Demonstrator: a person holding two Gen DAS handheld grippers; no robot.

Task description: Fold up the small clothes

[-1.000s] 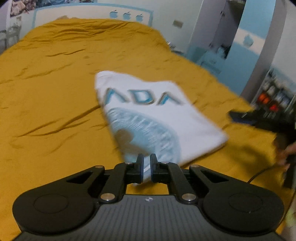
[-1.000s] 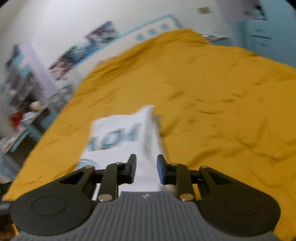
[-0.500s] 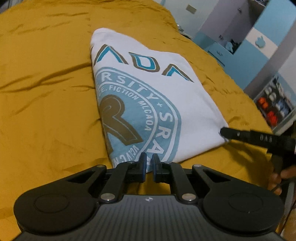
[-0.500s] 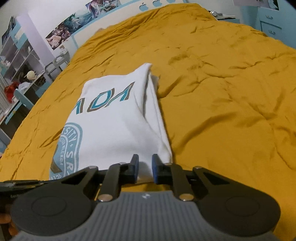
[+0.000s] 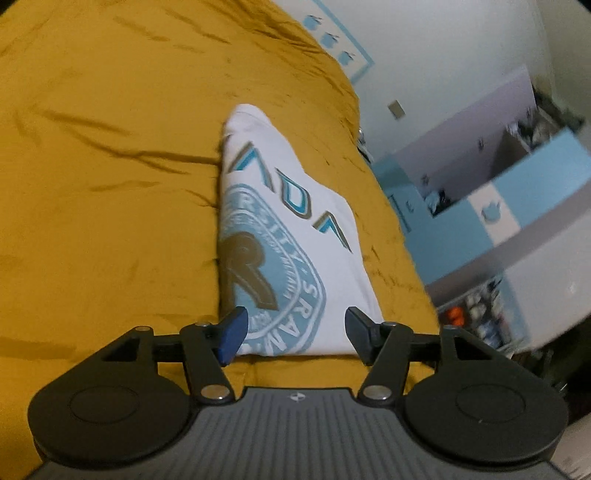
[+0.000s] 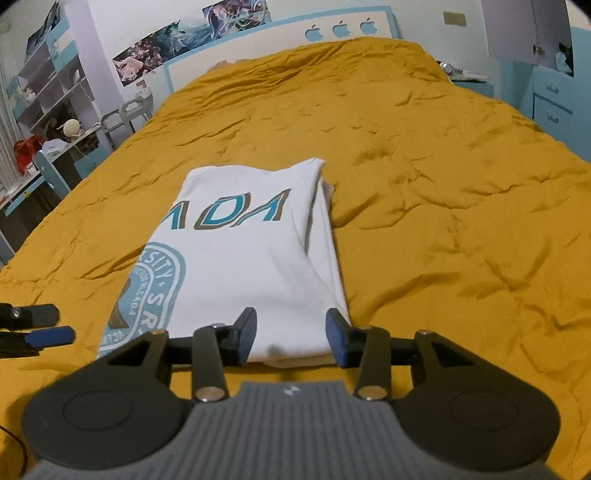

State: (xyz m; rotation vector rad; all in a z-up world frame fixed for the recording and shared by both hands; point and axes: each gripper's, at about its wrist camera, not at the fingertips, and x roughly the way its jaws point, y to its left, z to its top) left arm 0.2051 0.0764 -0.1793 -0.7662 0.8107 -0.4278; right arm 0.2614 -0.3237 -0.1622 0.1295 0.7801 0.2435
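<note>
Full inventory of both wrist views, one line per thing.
T-shirt: one, white with blue-brown print, folded, lying mid-bed.
Bedspread: one, mustard yellow, covers the bed.
Headboard: one, white and blue, three apple shapes, far end.
Posters: several, on the wall above the headboard.
Shelves: white-blue, left of the bed.
Cabinet: blue, right of the bed.
Left gripper: black, open, at the T-shirt's near edge; jaws have just been opening.
Right gripper: black, open, same edge; jaws have just been opening.

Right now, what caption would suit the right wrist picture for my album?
Open right claw released over the near edge of a folded white T-shirt on a mustard bedspread.
</note>
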